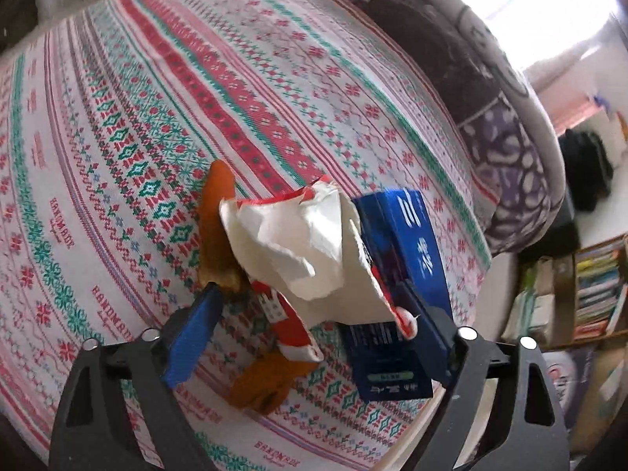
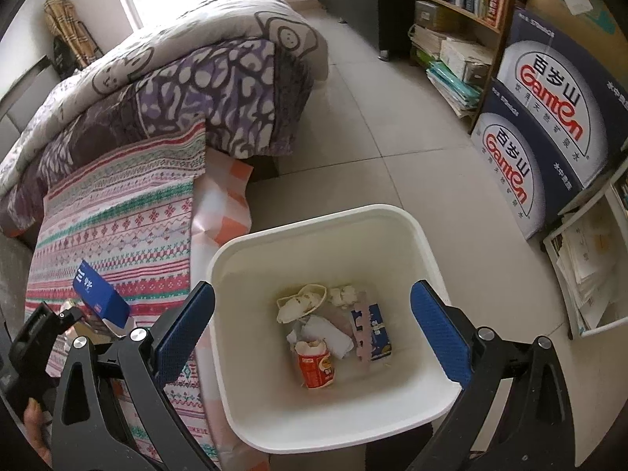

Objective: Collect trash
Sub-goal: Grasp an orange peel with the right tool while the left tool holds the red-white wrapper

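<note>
A bundle of trash is gripped in the left claw (image 1: 314,314): a crumpled white-and-red paper wrapper (image 1: 298,243), a dark blue cardboard carton (image 1: 404,251) and an orange peel-like scrap (image 1: 216,227), all held above the red-and-green patterned bedspread (image 1: 157,98). The right claw (image 2: 314,333) is spread wide with nothing between its blue pads (image 2: 439,333), hung over the white square plastic bin (image 2: 243,259). Inside the bin, a red snack cup (image 2: 314,365), crumpled white paper (image 2: 302,302) and a small blue carton (image 2: 376,333) are seen at the bottom. The bin is set on the tiled floor (image 2: 392,137), just beside the bed.
</note>
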The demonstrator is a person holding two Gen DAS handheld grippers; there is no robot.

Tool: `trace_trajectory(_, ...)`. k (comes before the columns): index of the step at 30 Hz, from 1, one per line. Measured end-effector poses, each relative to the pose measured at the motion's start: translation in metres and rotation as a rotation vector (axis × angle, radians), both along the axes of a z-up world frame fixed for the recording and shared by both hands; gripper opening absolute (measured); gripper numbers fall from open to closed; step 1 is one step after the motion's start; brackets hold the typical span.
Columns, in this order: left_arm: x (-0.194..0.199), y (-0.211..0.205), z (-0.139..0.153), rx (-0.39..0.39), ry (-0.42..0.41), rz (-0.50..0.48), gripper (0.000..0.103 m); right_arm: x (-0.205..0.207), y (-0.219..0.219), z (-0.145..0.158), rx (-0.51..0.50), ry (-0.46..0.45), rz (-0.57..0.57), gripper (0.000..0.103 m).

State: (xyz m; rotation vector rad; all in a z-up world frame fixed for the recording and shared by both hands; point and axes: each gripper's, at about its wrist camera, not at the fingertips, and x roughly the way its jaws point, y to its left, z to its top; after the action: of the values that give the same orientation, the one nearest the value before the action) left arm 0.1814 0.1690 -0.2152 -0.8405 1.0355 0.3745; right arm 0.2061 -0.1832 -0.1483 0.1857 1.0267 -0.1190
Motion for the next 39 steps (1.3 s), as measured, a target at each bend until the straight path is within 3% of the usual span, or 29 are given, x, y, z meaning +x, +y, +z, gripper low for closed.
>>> trace_trajectory(6, -0.004, 0.014, -0.003, -0.061, -0.013, -0.057, 0.041, -0.002, 0.031, -0.004, -0.027, 0.008, 0.083, 0.096)
trace_trajectory(8, -0.006, 0.017, -0.001, -0.054, -0.019, -0.083, 0.037, -0.005, 0.044, -0.005, -0.043, 0.011, 0.121, 0.096)
trace_trajectory(17, -0.029, 0.033, 0.023, 0.063, -0.065, -0.166, 0.034, -0.016, 0.104, -0.015, -0.052, 0.047, 0.265, 0.096)
trace_trajectory(24, -0.051, 0.052, 0.045, 0.234, -0.075, -0.165, 0.034, -0.03, 0.162, -0.026, -0.071, 0.071, 0.396, 0.095)
trace_trajectory(29, -0.065, 0.065, 0.055, 0.312, -0.085, -0.153, 0.034, -0.04, 0.2, -0.041, -0.082, 0.109, 0.463, 0.09)
trace_trajectory(39, -0.084, 0.084, 0.061, 0.37, -0.084, -0.146, 0.034, -0.04, 0.248, -0.068, -0.121, 0.149, 0.497, 0.076)
